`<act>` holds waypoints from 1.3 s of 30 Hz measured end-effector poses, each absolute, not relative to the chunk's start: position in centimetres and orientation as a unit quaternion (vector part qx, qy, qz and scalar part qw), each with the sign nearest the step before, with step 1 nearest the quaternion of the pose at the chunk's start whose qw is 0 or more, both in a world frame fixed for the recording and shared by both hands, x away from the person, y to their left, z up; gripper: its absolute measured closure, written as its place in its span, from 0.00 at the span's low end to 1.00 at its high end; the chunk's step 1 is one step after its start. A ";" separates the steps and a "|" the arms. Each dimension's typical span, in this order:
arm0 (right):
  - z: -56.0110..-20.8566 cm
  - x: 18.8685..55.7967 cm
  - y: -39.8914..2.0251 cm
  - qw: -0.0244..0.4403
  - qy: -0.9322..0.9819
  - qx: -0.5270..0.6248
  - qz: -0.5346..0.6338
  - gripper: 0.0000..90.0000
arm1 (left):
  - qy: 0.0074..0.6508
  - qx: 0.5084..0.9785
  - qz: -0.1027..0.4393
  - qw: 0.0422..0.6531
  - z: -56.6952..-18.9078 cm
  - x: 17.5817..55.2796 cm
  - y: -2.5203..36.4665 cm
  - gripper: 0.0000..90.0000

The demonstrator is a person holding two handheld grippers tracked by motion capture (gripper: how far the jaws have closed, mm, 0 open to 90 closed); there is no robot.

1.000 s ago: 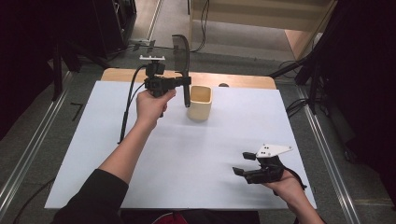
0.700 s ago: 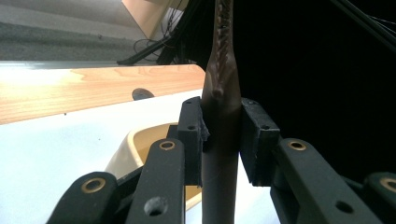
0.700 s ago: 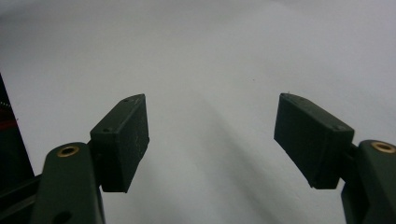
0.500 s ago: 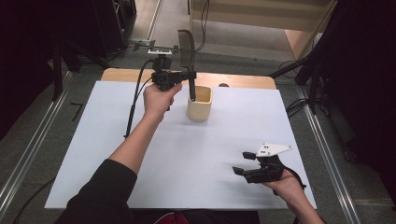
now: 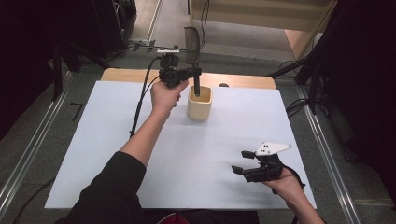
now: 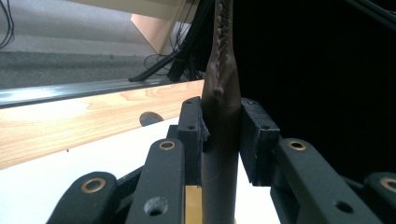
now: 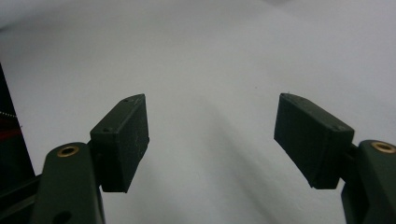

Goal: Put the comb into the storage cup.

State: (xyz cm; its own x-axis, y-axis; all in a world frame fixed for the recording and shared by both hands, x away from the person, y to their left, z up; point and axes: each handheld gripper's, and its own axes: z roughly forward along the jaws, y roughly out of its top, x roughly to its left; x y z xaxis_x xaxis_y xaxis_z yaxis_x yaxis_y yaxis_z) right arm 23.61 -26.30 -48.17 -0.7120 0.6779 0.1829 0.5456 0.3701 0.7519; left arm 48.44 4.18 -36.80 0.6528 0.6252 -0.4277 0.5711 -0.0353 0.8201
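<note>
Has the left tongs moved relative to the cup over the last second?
Yes. The left tongs, shut on a comb, moved right and away, until the comb's handle stood over the cup.

High view: above the near edge, facing forward and down over the table (image 5: 93, 154).
Left gripper view: close behind its jaws, facing level across the table's far edge.
Right gripper view: just over the table, facing down.
Shared: white tabletop.

The comb's (image 6: 223, 70) top is cut off; its lower end hides inside the cup (image 5: 200, 103).
</note>
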 end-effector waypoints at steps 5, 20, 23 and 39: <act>-48.0 23.6 -26.2 0.078 0.821 0.372 0.425 0.27 | 0.419 0.716 0.025 0.558 -37.5 49.0 4.1 0.82; -48.0 23.6 -26.1 0.083 0.821 0.373 0.424 0.27 | 0.398 0.739 0.046 0.542 -38.8 49.0 3.1 0.82; -48.0 23.6 -26.1 0.086 0.818 0.376 0.425 0.27 | 0.396 0.741 0.051 0.540 -39.2 48.9 3.0 0.82; -48.0 23.7 -26.4 0.090 0.815 0.387 0.421 0.27 | 0.383 0.748 0.048 0.540 -41.2 48.7 2.6 0.82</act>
